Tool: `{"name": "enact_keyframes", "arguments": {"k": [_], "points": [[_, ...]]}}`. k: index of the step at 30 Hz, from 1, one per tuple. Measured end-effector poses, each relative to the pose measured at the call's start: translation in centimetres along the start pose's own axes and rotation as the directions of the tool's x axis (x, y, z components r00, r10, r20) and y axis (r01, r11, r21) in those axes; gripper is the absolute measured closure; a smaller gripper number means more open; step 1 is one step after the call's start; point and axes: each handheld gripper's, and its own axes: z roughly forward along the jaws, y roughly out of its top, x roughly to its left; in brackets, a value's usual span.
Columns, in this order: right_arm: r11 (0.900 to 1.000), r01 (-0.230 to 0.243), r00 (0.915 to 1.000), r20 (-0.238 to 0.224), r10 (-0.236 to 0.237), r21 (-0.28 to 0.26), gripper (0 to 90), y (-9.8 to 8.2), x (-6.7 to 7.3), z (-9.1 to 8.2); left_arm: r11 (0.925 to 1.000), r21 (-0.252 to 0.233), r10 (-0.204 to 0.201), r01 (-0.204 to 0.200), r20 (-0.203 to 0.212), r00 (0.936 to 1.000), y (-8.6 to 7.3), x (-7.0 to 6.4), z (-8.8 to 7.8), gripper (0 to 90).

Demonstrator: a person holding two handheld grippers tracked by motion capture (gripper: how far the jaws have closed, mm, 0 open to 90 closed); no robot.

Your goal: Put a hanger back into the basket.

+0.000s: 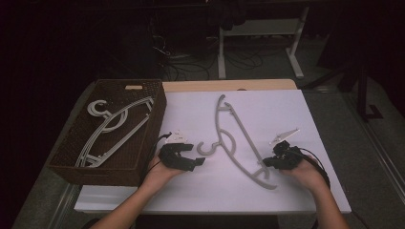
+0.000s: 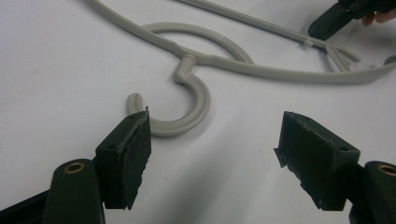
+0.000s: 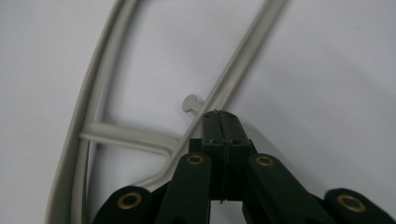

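A grey plastic hanger (image 1: 239, 138) lies flat on the white sheet (image 1: 296, 181), its hook (image 1: 206, 149) pointing left. My left gripper (image 1: 196, 162) rests just left of that hook. In the left gripper view the gripper (image 2: 212, 144) stands open and the hook (image 2: 194, 107) curls just ahead of its left pad, nothing between the pads. My right gripper (image 1: 267, 163) is at the hanger's lower right end. In the right gripper view its jaws (image 3: 218, 116) are pressed together, tips over the straight bar (image 3: 243, 60) beside a small peg (image 3: 189, 103).
A dark wicker basket (image 1: 157, 109) stands at the left of the table and holds a similar grey hanger (image 1: 114, 126). Beyond the white sheet a strip of wooden tabletop (image 1: 229, 85) shows. Desk legs and cables stand on the dark floor behind.
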Motion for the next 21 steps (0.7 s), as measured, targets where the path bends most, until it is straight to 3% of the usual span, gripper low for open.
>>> {"name": "enact_keyframes", "arguments": {"k": [5,11,21], "points": [[0.998,0.064,0.9957,-0.068,-0.064,0.006,89.2,0.7,1.4,0.7,1.0000,-0.002,-0.002,0.002,-0.003,1.0000,0.0,0.1,0.0,25.7],[0.992,0.127,0.9818,-0.142,-0.126,-0.008,89.2,1.7,3.3,1.6,1.0000,-0.006,-0.004,0.004,-0.007,1.0000,0.0,0.1,-0.1,25.7],[0.970,0.237,0.9438,-0.226,-0.241,-0.048,89.2,3.9,7.3,3.5,0.9999,-0.012,-0.005,0.005,-0.016,0.9999,0.1,0.2,-0.3,25.7]]}}
